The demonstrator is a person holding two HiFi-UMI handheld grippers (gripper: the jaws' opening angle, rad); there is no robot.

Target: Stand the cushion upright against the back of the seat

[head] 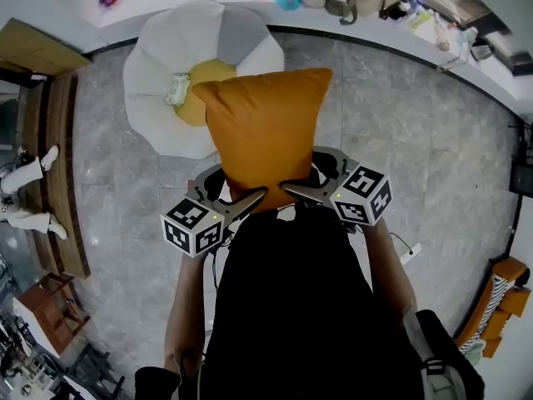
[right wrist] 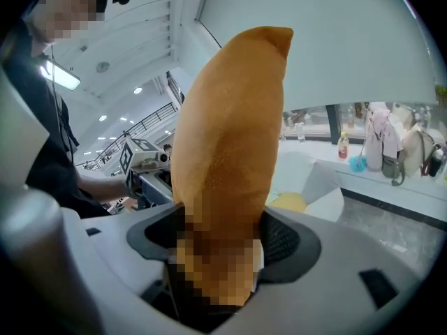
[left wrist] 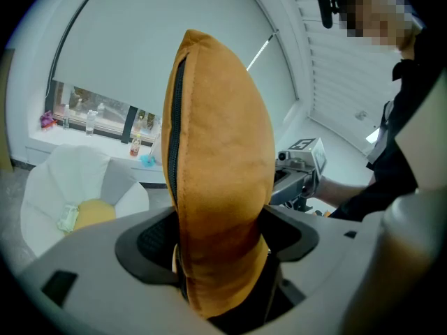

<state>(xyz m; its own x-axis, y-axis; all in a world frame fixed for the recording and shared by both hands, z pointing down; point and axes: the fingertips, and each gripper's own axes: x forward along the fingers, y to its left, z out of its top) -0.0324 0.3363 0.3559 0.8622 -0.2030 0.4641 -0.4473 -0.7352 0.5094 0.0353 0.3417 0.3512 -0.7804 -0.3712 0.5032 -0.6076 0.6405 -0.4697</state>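
White seat (head: 160, 86) on grey floor (head: 416, 148)

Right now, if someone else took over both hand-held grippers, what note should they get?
Left hand-held gripper: shut on the lower edge of the orange cushion.
Right hand-held gripper: shut on the same edge, beside the left one.
Cushion: held upright in the air above the floor, clear of the white seat, which stands ahead and to the left.
A small pale item lies on the seat by its yellow centre.
Done: cushion gripped and lifted.
Left: carry it to the seat, stand it against the back, and release both grippers.
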